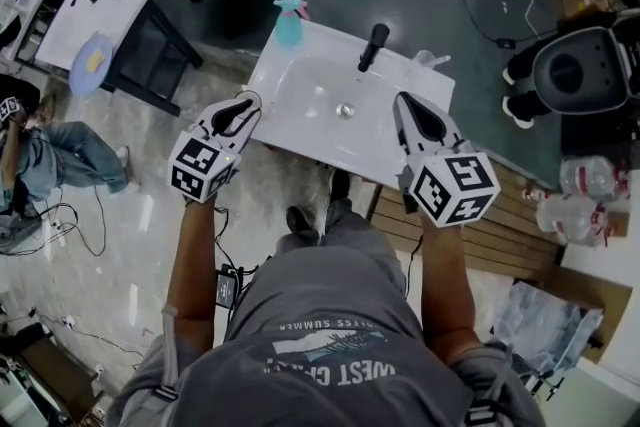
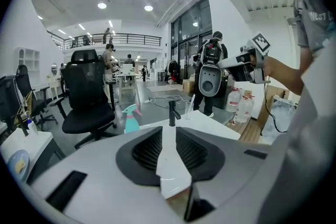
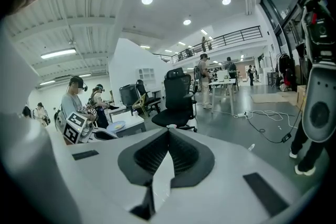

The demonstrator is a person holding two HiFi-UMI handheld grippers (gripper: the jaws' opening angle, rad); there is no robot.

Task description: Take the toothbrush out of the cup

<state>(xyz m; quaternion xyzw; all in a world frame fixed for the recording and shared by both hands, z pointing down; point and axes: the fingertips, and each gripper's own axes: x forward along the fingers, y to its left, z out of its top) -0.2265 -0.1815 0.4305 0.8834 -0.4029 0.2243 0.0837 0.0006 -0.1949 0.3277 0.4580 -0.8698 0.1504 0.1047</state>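
approach stage, nothing gripped yet. left gripper [image 1: 238, 115] hovers at the near rim of the sink [image 1: 300, 100], tongs slightly apart, nothing between them. right gripper [image 1: 410, 113] tongs pressed together, empty. past the faucet [image 1: 373, 45], at the sink's far right corner, stands the cup [image 1: 425, 58] with the toothbrush [image 2: 192, 98] upright inside. next move, likely: reach across the basin, spread the tongs, pinch the handle above the rim.

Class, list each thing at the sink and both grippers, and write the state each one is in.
Left gripper: jaws apart, nothing between them.
Right gripper: jaws together, empty.
Toothbrush: standing in the cup.
Cup: upright on the back edge of the sink.
Spray bottle: upright on the sink.
Faucet: no water seen running.
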